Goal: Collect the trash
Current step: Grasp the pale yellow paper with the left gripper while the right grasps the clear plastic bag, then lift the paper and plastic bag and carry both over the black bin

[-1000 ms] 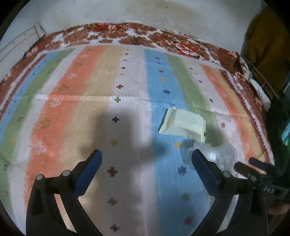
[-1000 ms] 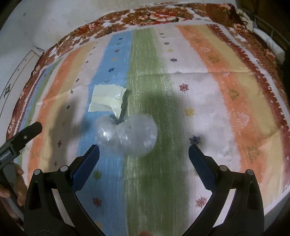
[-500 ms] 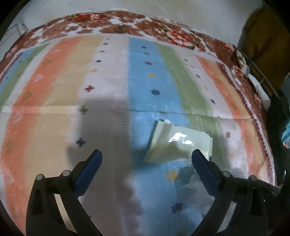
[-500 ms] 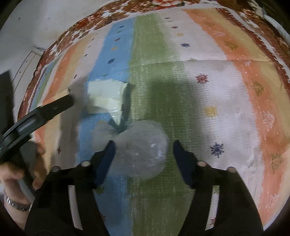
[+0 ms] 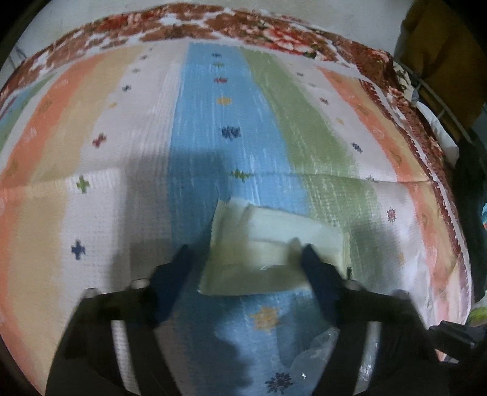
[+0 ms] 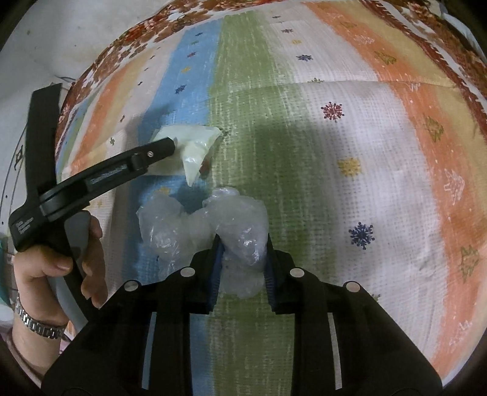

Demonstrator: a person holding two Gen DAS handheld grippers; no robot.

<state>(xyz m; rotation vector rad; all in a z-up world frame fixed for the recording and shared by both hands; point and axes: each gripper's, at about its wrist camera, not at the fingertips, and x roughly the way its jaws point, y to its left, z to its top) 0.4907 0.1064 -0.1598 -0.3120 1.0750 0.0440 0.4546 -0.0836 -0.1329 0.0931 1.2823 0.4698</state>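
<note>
A pale yellow-green wrapper (image 5: 268, 249) lies flat on the striped mat (image 5: 91, 213). My left gripper (image 5: 245, 252) stands low over it, its jaws closing. The wrapper lies between them. The right finger rests on the wrapper's surface and buckles it, while the left one is just off its left edge. In the right wrist view one left finger (image 6: 158, 149) presses the wrapper (image 6: 197, 143), and a corner of it folds up. Just nearer lies a clear plastic bag (image 6: 170, 225). My right gripper (image 6: 242, 243) is closing on the bag, with its pads squeezing one crumpled lobe.
The mat has a red floral border (image 5: 213, 27), with pale floor beyond it. A yellow-brown cloth (image 5: 441, 45) and dark items sit past the mat's right edge. A hand (image 6: 61, 262) wearing a wristwatch holds the left gripper's handle.
My left gripper came down over the wrapper and its jaws narrowed around it. My right gripper sank onto the clear bag and closed, squashing it.
</note>
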